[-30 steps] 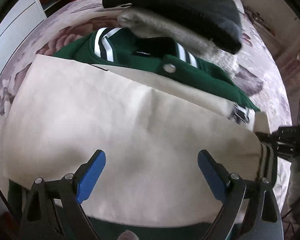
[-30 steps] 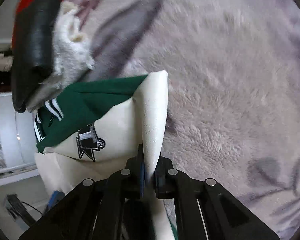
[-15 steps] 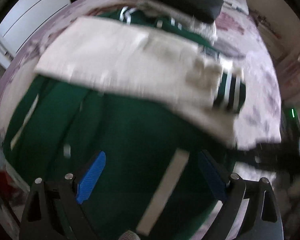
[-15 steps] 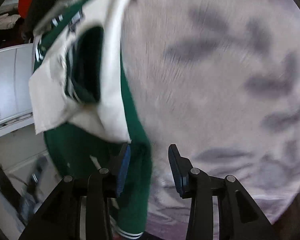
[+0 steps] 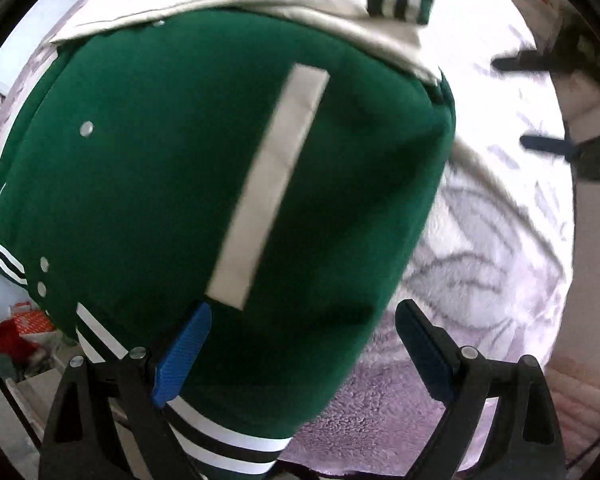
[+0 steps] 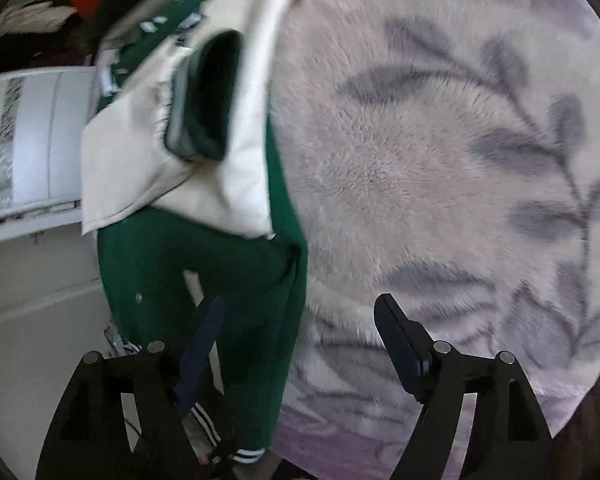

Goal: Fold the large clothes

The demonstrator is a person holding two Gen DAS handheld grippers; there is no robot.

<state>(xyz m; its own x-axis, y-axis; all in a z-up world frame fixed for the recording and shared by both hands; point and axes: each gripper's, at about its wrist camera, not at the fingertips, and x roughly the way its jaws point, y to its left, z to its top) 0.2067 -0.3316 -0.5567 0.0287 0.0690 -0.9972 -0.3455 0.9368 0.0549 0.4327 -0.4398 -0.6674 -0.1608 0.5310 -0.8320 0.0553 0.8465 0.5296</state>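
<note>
The green jacket (image 5: 220,184) lies on the fuzzy blanket (image 6: 440,160), cream sleeves folded across its far end. The left gripper (image 5: 302,344) has its fingers wide over the striped hem; the right gripper (image 6: 300,344), fingers also wide, straddles the jacket's side edge.

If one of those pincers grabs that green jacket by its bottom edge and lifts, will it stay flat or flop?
Probably flop: the jacket already bends over the bed's edge and its cream sleeves lie folded and creased. It looks thick, so likely heavyish for cloth. The fuzzy blanket may drag on it rather than let it slide.
</note>
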